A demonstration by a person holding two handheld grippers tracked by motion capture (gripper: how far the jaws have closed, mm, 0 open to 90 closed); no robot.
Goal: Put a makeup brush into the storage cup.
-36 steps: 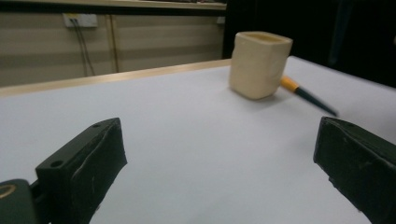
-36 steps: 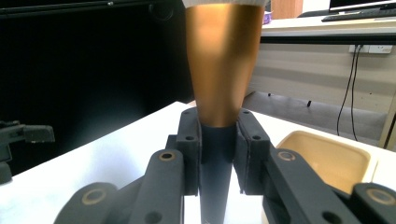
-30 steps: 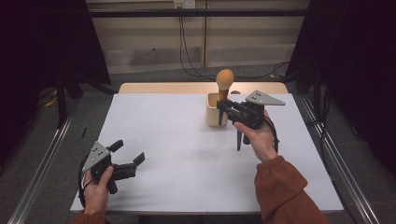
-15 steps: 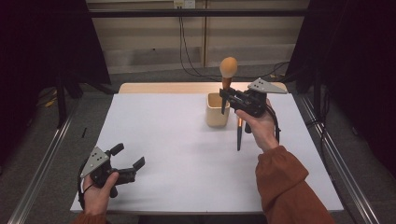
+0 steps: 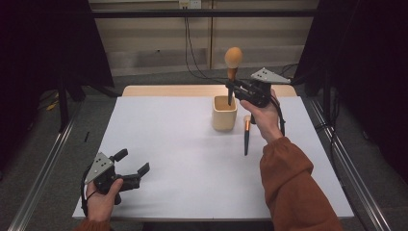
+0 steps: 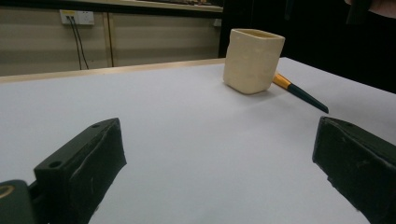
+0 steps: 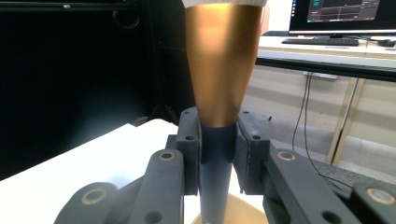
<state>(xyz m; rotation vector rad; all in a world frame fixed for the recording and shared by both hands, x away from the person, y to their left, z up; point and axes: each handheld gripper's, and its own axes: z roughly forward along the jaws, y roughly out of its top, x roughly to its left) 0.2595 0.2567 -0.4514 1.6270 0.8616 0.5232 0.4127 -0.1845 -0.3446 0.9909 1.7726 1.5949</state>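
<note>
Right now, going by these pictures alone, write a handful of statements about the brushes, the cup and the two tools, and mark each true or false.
1. The right tool is clamped on the dark handle of the big brush. True.
2. The big brush is held with its round head pointing down into the cup. False: its head points up and its handle end is over the cup's opening.
3. A second brush lies flat on the table just beside the cup. True.
4. The left tool grips that second brush. False: its jaws stand open with nothing between them, near the table's front left corner.
5. The cup lies tipped on its side. False: it stands upright.
</note>
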